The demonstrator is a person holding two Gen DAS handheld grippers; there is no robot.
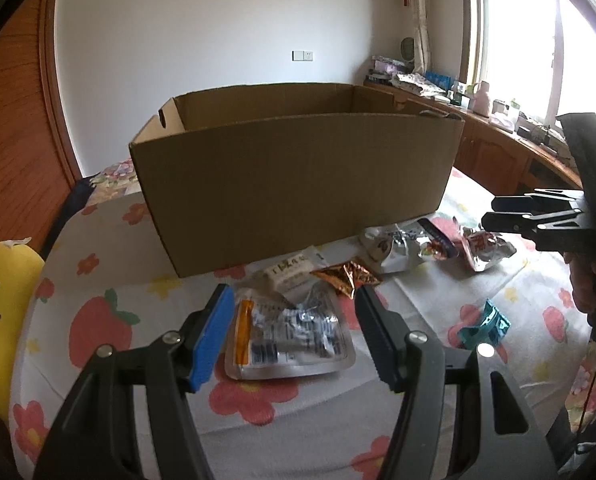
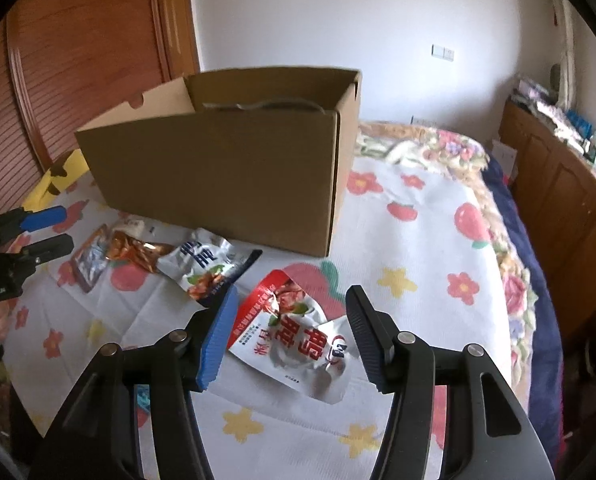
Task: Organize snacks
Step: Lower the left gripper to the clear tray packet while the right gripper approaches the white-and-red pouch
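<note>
The left gripper (image 1: 293,300) is hanging spread wide over a silver pouch (image 1: 287,338) on the bedspread (image 1: 109,360), pinching nothing. The right gripper (image 2: 289,300) is also gaping, straddling a red-and-white packet (image 2: 298,340) without touching it. More snacks (image 2: 201,260) are lying just beside the open box (image 2: 217,172).

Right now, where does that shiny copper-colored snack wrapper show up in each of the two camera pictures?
Left wrist view: the copper wrapper lies just below centre, in front of the cardboard box, near the tip of the black finger.
Right wrist view: the same wrapper lies at left, below the box's near wall.
Shared landmark: the open cardboard box, standing on the flowered bedsheet.
</note>
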